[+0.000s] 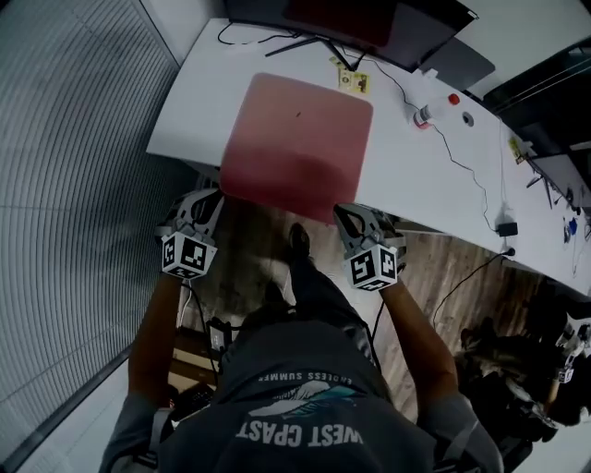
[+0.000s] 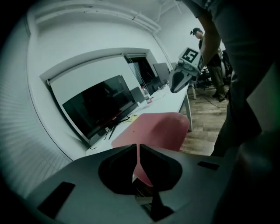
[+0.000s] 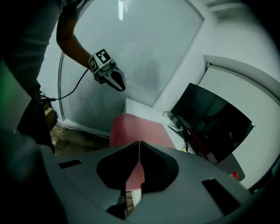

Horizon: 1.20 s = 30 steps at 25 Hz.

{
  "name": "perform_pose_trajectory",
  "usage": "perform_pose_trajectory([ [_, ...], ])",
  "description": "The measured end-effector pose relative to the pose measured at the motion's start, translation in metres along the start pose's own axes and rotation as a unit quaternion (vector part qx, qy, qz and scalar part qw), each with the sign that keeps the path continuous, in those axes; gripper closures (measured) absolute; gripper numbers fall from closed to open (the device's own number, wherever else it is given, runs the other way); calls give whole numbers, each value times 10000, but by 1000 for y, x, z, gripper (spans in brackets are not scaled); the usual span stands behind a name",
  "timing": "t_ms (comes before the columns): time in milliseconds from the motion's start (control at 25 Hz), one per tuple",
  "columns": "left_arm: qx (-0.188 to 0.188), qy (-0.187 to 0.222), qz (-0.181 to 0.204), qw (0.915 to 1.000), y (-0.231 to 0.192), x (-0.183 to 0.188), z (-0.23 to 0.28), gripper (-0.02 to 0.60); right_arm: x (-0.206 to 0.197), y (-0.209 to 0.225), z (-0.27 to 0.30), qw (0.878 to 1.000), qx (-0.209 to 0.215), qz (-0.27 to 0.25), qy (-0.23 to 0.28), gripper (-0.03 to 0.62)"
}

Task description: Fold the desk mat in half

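The person's dark printed shirt (image 1: pixel 305 406) fills the bottom of the head view, with both forearms reaching forward over a wooden floor (image 1: pixel 434 268). The left gripper (image 1: pixel 214 199) and the right gripper (image 1: pixel 343 218) are held just short of the near edge of the white tabletop (image 1: pixel 199 102), one at each near corner of the desk mat (image 1: pixel 297 143). Each gripper's jaws are closed together with only a thin slit between them and nothing held; neither touches the mat. The pink mat lies flat and unfolded on the tabletop, and its near edge reaches the tabletop's near edge and seems to hang slightly over it. Behind it a dark monitor (image 1: pixel 369 23) stands at the far edge, with thin cables (image 1: pixel 457 162) trailing to the right.
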<state>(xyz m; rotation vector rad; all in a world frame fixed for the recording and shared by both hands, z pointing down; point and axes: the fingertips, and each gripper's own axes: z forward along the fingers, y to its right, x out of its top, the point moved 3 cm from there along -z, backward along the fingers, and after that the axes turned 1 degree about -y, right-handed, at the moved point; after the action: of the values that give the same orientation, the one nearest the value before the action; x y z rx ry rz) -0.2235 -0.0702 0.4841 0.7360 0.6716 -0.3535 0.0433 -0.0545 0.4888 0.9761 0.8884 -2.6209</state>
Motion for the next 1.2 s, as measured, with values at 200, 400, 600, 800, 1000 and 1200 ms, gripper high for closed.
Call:
perform_pose_trajectory([
  [200,-181,-429,327,9984,16,-37,25,554,-34,-19,18,9983,256,-431,-302,549],
  [400,-294,-764,592,9949,33,-71,47,534,-64,-40,35,9946,474,-753,-531,523],
  [600,-355,-1027,821,9907,50,-97,67,440,-86,-56,48,9905,600,-1023,-695,454],
  [800,-139,-1217,1093,9864,60,-119,88,279,-102,-71,60,9850,587,-1412,-804,335],
  [1000,165,-1400,1296,9815,72,-137,101,186,-116,-87,66,9776,533,-1839,-870,258],
  [1200,364,-1480,1342,9792,80,-156,116,178,-124,-95,77,9685,345,-2288,-922,218],
])
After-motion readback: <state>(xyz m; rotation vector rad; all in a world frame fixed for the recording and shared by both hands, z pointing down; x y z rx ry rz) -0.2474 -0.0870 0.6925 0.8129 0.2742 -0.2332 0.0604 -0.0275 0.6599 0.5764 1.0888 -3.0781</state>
